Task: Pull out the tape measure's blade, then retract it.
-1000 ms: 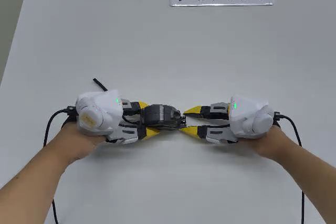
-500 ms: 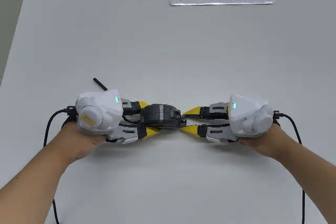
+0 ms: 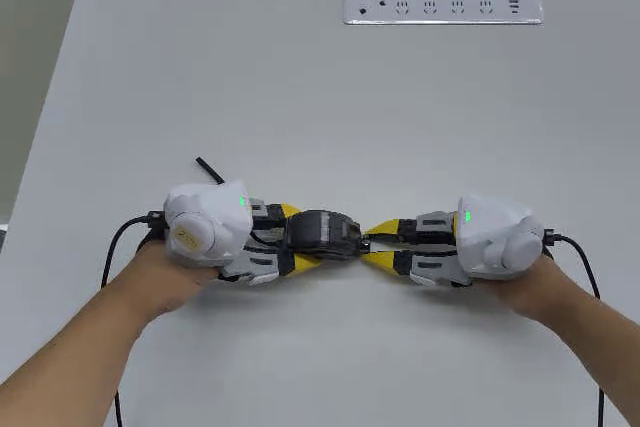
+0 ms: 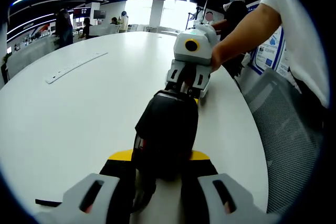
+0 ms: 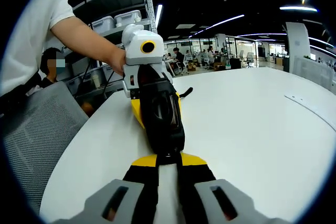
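Here the left gripper (image 3: 300, 237) clamps the dark tape (image 3: 325, 232) across its body, jaws spread to the case's width, low on the white table (image 3: 300, 97). At the tape's right end, the right gripper (image 3: 374, 244) has its jaws drawn almost together on the hook (image 3: 360, 243), which sits against the case.

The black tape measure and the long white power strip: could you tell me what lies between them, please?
Bare white tabletop, in the head view, from the black tape measure to the long white power strip.
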